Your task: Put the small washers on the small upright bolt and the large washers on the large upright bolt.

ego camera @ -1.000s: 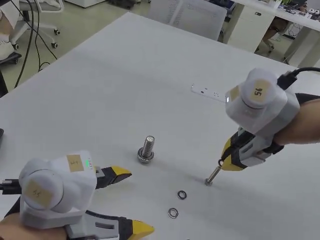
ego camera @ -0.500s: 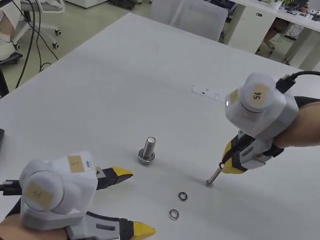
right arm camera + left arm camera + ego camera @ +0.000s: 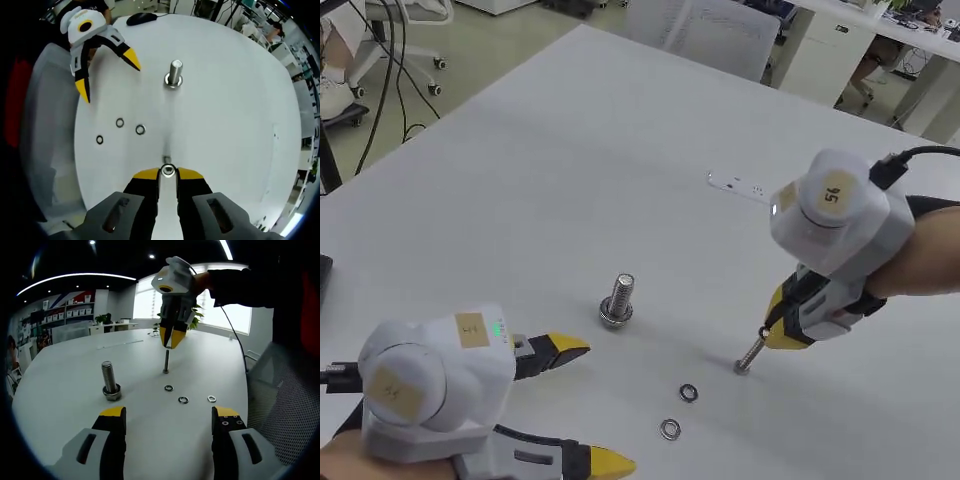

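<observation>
Changes almost nothing over the last second. Keeps the right tongs (image 3: pixel 767 335) at the tip of the small upright bolt (image 3: pixel 748 357), with only a slight drift of the view itself. Holds them pinched nearly together on a tiny ring, by the look of it a small washer (image 3: pixel 168 170), right at the top of the bolt. Points to a threading step in hand and not yet finished, with no drop down the shank to be seen. Leaves the left tongs (image 3: pixel 170 412) spread wide and empty, low over the counter (image 3: pixel 570 150) and near the large upright bolt (image 3: pixel 618 300), just as before. Leaves three loose washers (image 3: pixel 183 400) flat on the counter, between the two bolts and the left tongs, none of them touched.

Cannot tell washer from bare bolt end in the ring between the right tips, looking down from the right gripper view. Cannot make out any gap or contact between tips and bolt in the head view, with the spot covered by the yellow tips. Cannot sort the loose washers into small and large at this size. Cannot settle on bolt head or stacked washers for the collar at the foot of the large bolt.
</observation>
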